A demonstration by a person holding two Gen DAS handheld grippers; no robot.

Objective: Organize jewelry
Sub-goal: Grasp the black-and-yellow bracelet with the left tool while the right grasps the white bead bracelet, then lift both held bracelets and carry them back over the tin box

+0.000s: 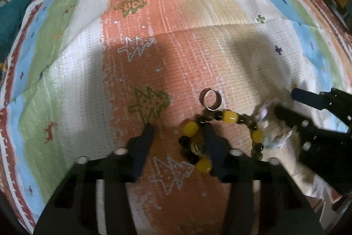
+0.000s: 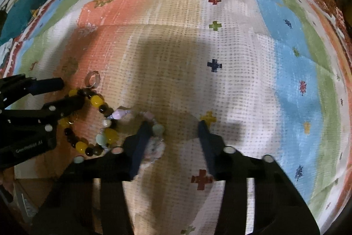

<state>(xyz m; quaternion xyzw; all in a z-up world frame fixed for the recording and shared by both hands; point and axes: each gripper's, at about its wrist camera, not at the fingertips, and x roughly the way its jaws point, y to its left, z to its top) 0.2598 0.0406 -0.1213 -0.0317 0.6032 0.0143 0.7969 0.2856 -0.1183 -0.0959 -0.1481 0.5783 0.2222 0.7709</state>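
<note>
Low in the frame, the yellow-and-black bracelet (image 1: 222, 136) is straddled by the left gripper (image 1: 179, 136), jaws apart, while the pastel bracelet (image 2: 151, 138) is flanked by the equally unclamped right gripper (image 2: 173, 127).

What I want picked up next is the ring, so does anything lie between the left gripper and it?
Yes. The yellow-and-dark bead bracelet lies between the left gripper and the ring, and its far beads seem to touch the ring. One finger already rests over the bracelet.
</note>
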